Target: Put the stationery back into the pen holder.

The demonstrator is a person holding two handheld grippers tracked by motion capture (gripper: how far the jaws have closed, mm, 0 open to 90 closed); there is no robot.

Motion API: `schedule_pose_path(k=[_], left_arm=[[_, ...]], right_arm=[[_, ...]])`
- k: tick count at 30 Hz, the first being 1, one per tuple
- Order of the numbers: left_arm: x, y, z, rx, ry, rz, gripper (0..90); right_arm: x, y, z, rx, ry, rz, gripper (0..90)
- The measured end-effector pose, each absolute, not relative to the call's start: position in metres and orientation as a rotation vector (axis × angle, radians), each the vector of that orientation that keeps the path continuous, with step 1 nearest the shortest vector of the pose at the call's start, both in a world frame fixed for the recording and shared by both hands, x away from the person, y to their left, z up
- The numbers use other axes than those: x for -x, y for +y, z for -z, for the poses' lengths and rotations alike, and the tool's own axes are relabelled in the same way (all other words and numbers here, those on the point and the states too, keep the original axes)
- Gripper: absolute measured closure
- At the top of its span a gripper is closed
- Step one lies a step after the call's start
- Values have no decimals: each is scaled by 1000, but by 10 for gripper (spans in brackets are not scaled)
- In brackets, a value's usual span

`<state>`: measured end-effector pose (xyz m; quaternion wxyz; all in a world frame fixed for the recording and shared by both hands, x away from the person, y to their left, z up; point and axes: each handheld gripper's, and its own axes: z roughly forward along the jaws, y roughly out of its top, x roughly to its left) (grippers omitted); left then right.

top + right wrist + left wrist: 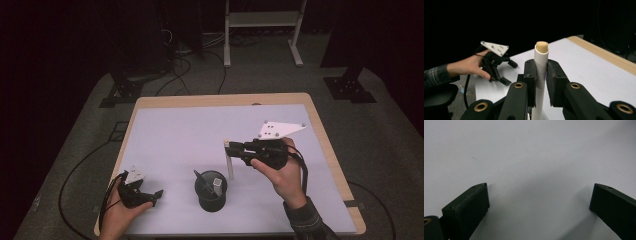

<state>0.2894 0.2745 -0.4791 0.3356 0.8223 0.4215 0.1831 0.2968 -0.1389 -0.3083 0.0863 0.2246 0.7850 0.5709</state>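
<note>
No readable txt, labels, brand marks, nos. or signs anywhere: none on the white tube (541, 65), the black cup (210, 191), the grey plates or the desk (180, 140). Plates carry holes and screws only, no print.

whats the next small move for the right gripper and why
Probably carry the white stick left until it hangs over the black cup, then lower it in. The right gripper is shut on the stick, upright above the table, beside the cup, which already holds other pieces.
</note>
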Motion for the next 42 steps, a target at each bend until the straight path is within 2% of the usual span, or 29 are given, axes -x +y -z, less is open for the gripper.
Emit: schedule_pose_path(k=[17,42], left_arm=[[-289,274,479,-2143,1099,-479,14],[-289,274,479,-2142,1099,-479,14]], right_arm=[[-282,-107,313,-533,2427,-1734,781],[-289,-88,338,-526,2549,-1675,780]])
